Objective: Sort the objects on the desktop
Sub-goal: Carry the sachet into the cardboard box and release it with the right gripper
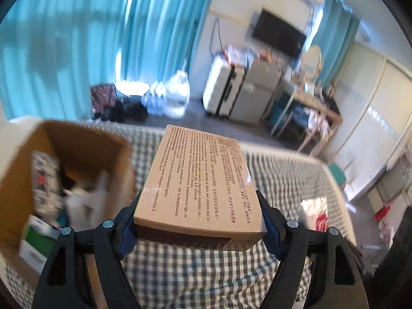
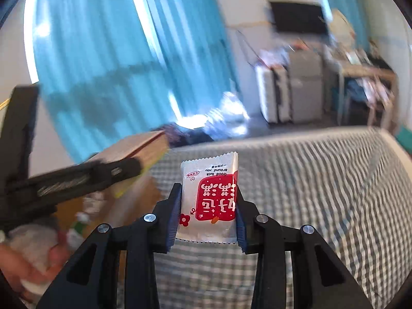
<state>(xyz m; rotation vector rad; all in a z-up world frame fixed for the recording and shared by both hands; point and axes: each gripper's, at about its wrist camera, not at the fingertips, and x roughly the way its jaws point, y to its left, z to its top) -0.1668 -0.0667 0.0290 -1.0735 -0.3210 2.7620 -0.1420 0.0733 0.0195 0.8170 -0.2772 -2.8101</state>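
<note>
- Cardboard is the landmark here: an open brown carton (image 1: 77, 170) is sitting at one end of the checked tablecloth (image 1: 195, 273), already holding several small packs and a white bottle-like item, so it is probably serving as the sorting bin.
- The left gripper (image 1: 198, 231) is clamping a flat tan medicine box (image 1: 200, 182) by its two long sides, printed face up, and is holding it level in the air just beside the carton's open top. Gripping across the narrow width is keeping the box from tipping.
- In the right wrist view the same tan box is showing as a blurred slab above the carton's rim, which suggests it is travelling toward the opening; whether it is over the opening yet I cannot tell.
- The right gripper (image 2: 207, 219) is pinching a silver-and-red snack sachet (image 2: 211, 198) by its side edges, standing it upright with the print upside down. It is hanging over the cloth, near the carton but farther from it than the box.
- Holding the sachet back is likely giving the left gripper room to drop first, since the two grippers would be crowding the one opening.
- The sachet is thin and crinkly, so it could be slipping if the squeeze eases.
</note>
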